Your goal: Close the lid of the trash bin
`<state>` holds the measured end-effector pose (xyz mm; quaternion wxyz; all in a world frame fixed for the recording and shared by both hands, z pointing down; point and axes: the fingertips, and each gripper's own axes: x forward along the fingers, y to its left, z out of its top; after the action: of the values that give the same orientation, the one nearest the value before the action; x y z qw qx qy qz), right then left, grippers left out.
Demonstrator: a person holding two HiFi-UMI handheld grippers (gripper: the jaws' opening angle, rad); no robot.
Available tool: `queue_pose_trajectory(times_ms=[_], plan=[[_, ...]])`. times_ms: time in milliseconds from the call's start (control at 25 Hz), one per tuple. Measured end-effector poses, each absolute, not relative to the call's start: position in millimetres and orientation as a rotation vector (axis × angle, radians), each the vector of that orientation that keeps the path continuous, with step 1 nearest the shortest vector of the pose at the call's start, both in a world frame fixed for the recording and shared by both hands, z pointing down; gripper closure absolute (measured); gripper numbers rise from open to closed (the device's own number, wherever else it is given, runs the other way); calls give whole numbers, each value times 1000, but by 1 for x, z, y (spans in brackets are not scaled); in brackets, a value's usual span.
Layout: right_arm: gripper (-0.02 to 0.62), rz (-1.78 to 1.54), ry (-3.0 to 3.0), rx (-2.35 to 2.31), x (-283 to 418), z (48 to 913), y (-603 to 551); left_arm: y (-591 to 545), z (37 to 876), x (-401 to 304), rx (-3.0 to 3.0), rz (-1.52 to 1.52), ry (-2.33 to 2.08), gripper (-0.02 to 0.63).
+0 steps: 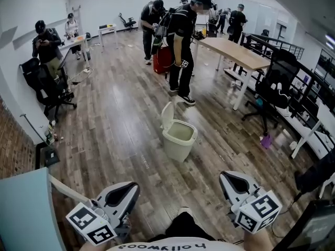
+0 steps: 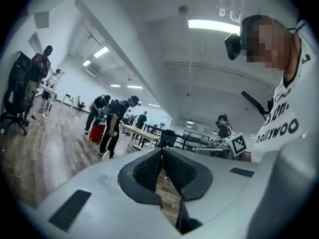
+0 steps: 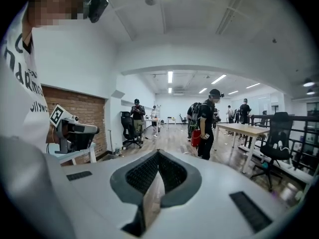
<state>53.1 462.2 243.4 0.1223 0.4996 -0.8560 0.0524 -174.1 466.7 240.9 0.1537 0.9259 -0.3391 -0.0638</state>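
Observation:
A cream trash bin (image 1: 179,138) stands on the wooden floor in the middle of the head view. Its lid (image 1: 167,115) is swung up at the far left side, so the inside shows. My left gripper (image 1: 135,186) is held low at the bottom left, well short of the bin, with its jaws shut on nothing. My right gripper (image 1: 223,175) is at the bottom right, also short of the bin and shut with nothing in it. In the left gripper view the left gripper (image 2: 162,152) has its tips together. The right gripper (image 3: 158,153) shows the same in its own view.
A person in black (image 1: 183,46) stands just beyond the bin, next to a red case (image 1: 162,60). A wooden table (image 1: 235,52) and a black office chair (image 1: 275,88) are at the right. Another chair (image 1: 44,88) and a light blue surface (image 1: 26,208) are at the left.

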Motion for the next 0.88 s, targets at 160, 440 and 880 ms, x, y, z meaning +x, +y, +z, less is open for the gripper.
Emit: queue_pose_trajectory(times_ms=[160,440,880], plan=[[589,170,-2538,1408,62,250,431,442,245,-161,2619,-200,-988,586],[589,64,-2428,1324,89,256,365,376,257,-137,2566,-132,-1034,586],[589,29,-2502,1246,123,247,282,292,256,-95,2514,-179,-1075,586]])
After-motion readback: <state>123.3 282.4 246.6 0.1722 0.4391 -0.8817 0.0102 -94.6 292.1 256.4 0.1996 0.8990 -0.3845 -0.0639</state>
